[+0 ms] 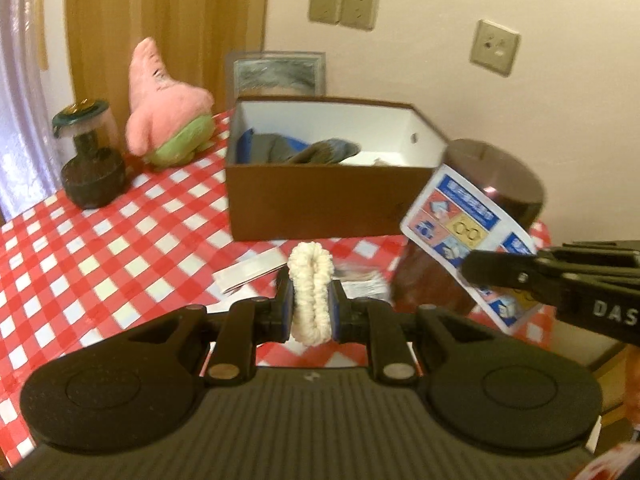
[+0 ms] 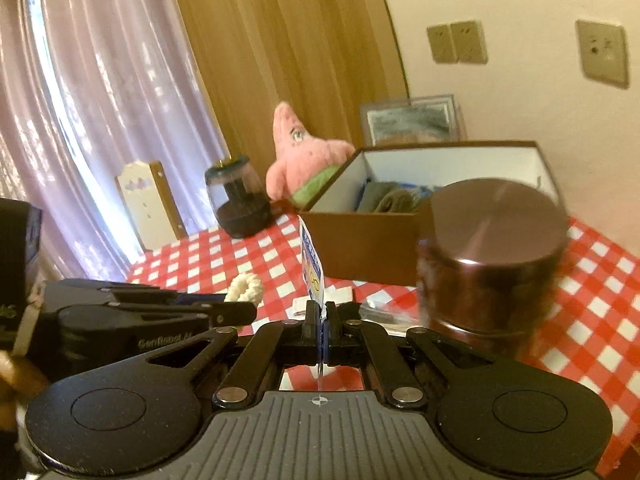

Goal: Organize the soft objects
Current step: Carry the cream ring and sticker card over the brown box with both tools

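Observation:
My left gripper is shut on a cream scrunchie, held above the checked tablecloth in front of the brown box. The box is open and holds grey and blue cloth. My right gripper is shut on a thin blue-and-white printed packet, seen edge-on; it also shows flat in the left wrist view. The scrunchie shows in the right wrist view in the left gripper. A pink star plush sits left of the box.
A brown jar with a dark lid stands right of the box. A dark glass jar sits by the plush. Small white packets lie on the red checked tablecloth. A framed picture leans on the wall.

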A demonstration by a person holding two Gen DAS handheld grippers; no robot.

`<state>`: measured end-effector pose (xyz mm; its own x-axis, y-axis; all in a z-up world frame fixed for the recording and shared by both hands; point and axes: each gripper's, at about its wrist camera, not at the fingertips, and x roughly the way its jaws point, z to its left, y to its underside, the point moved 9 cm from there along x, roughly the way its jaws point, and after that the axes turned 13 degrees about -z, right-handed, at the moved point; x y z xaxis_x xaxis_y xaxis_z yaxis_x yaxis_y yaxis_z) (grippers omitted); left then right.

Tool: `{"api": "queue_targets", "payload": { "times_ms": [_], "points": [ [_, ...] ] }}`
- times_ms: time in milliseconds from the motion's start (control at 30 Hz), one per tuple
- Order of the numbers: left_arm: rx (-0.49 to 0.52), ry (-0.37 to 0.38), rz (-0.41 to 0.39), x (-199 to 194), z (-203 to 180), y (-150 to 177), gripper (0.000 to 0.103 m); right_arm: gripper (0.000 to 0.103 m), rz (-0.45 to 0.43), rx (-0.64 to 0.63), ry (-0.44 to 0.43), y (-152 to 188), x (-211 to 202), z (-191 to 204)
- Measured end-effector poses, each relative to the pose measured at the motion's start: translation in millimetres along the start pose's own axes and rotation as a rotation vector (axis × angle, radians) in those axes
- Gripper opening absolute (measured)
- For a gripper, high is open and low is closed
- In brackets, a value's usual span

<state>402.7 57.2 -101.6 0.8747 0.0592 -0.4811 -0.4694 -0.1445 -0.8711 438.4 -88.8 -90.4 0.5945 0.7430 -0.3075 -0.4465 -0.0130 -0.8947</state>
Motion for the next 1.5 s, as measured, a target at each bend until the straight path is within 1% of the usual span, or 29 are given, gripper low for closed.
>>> {"api": "queue_targets", "payload": {
  "times_ms": [133,400,567,733,900,1033,1167,1333,1500],
  "points": [
    [0.018,0.038,-0.017,-7,-22,-8,0.017,0.001,-0.011,0.013,0.023,-4,-36,-14],
    [0.044,0.094,-0.037,-7,-57,-19,0.017,0.001,-0.023,0.043,0.14,-10,-87,-62],
    [0.058,0.103,-0.05,-2,-72,-30,0.017,0.001,-0.052,0.05,0.202,-20,-104,-94],
    [0.068,0.095,-0.07,5,-80,-45,0.017,0.001,-0.073,0.054,0.215,-35,-104,-121],
    [0.068,0.071,-0.105,22,-78,-70,0.017,0.001,-0.098,0.056,0.203,-58,-88,-145],
    [0.043,0.052,-0.125,44,-72,-93,0.017,0.001,-0.127,0.053,0.184,-85,-62,-164],
    [0.037,0.064,-0.124,77,-73,-114,0.017,0.001,-0.103,0.049,0.167,-105,-24,-187],
    [0.047,0.084,-0.088,130,-78,-131,0.017,0.001,-0.059,0.019,0.148,-118,31,-211],
    [0.057,0.103,-0.02,188,-85,-134,0.017,0.001,-0.004,0.013,0.121,-122,88,-234]
  ]
}}
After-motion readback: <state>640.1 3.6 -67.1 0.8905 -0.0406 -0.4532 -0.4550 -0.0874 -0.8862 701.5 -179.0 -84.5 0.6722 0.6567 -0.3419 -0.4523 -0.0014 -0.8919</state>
